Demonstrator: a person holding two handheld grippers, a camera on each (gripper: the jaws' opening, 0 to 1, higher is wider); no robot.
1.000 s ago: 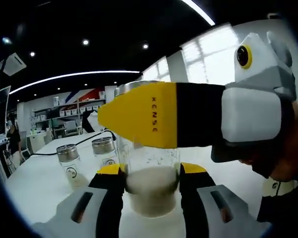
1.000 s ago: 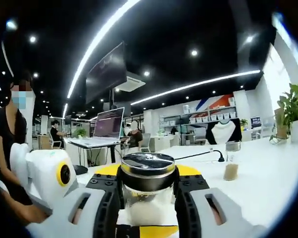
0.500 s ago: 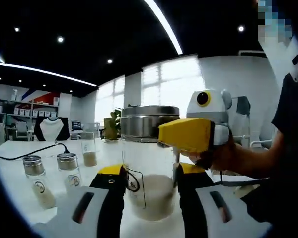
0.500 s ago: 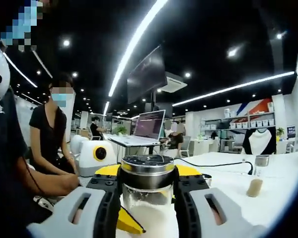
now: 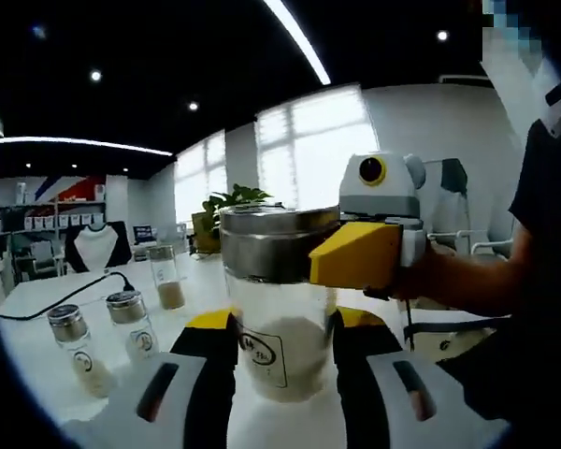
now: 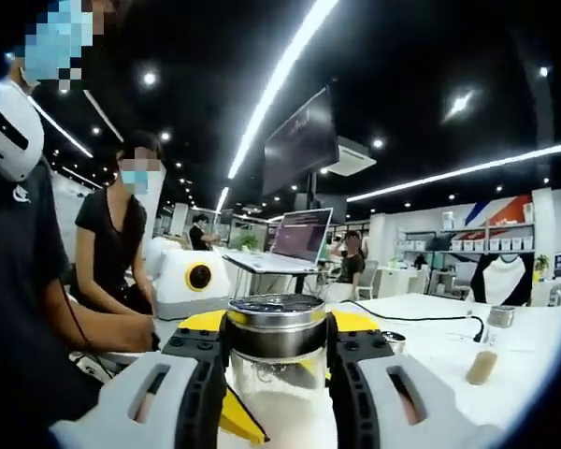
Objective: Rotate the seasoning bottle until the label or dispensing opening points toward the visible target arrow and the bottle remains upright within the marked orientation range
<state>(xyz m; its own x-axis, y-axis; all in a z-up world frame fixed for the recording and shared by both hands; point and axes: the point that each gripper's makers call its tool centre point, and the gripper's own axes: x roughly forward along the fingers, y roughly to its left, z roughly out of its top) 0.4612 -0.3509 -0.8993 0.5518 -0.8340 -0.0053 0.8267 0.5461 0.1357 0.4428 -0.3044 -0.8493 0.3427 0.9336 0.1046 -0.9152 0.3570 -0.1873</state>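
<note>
Label rotated toward 7 o'clock since 0.5 s ago. Left gripper (image 5: 282, 339) clamped the seasoning bottle (image 5: 279, 318) low, right gripper (image 6: 276, 354) at cap; glass, slippery, top-heavy.

Your seasoning bottle (image 5: 282, 313) stands upright on the white counter (image 5: 47, 360). It is clear glass, roughly half full of white grains, capped by a wide brushed-metal lid (image 6: 277, 323). Its white label (image 5: 262, 355) with a round dark emblem faces you in the left gripper view, turned slightly to that view's left.
</note>
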